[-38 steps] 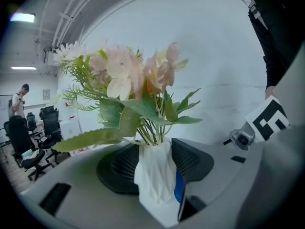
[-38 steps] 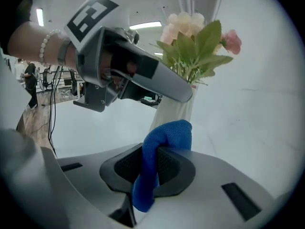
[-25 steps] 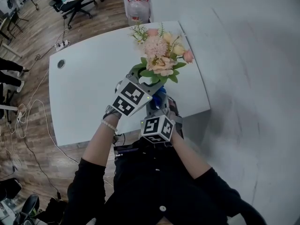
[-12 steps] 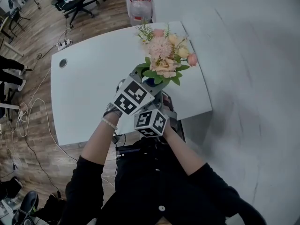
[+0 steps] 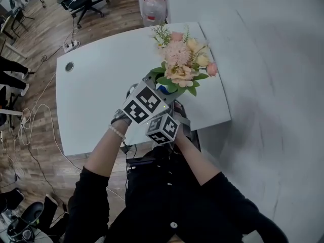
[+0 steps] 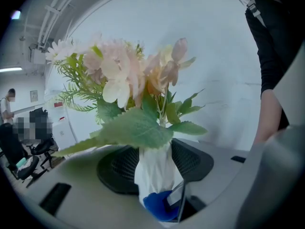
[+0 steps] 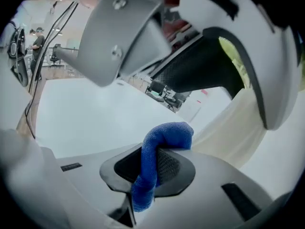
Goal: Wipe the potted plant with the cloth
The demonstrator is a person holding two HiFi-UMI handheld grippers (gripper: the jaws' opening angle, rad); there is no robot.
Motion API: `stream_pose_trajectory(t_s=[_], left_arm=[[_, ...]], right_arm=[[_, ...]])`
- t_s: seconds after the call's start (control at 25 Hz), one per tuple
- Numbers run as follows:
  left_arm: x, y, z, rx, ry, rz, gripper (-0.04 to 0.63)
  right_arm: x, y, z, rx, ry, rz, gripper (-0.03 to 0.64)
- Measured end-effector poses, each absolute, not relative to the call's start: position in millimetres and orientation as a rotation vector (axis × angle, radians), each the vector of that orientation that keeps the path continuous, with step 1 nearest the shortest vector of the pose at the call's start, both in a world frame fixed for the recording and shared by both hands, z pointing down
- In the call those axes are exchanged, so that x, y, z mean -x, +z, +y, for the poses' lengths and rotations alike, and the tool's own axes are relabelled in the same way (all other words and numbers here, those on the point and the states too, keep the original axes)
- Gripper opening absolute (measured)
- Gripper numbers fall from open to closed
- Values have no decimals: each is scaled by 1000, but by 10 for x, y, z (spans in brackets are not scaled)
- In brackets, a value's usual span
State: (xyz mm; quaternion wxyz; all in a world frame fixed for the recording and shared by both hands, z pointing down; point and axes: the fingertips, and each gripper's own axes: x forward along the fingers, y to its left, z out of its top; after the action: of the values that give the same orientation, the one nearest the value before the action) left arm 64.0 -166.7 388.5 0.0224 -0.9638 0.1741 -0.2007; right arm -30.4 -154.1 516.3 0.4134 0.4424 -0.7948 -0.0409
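Note:
The potted plant is a bunch of pink and cream flowers with green leaves in a white pot. It is held over the near edge of the white table. My left gripper is shut on the pot, and in the left gripper view the pot sits between its jaws. A blue cloth is pinched in my right gripper and curls over its dark pad, close beside the pot. In the head view the right gripper lies just below the left one, with the cloth hidden there.
A large water bottle stands on the floor beyond the table's far edge. Office chairs and a power strip with cables are on the wooden floor at the left. A white wall runs along the right.
My right gripper has come down and closer in under the left gripper. The blue cloth that showed in the head view is now hidden. The left gripper keeps its hold on the pot.

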Motion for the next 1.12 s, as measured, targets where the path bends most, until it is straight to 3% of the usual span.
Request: stream_pose_trajectory(t_s=[1.12], left_arm=[[-651,3968,-1716,3014,-565,598,224]], right_arm=[[-500,5749,-1339,-932,-5,-1887,84]])
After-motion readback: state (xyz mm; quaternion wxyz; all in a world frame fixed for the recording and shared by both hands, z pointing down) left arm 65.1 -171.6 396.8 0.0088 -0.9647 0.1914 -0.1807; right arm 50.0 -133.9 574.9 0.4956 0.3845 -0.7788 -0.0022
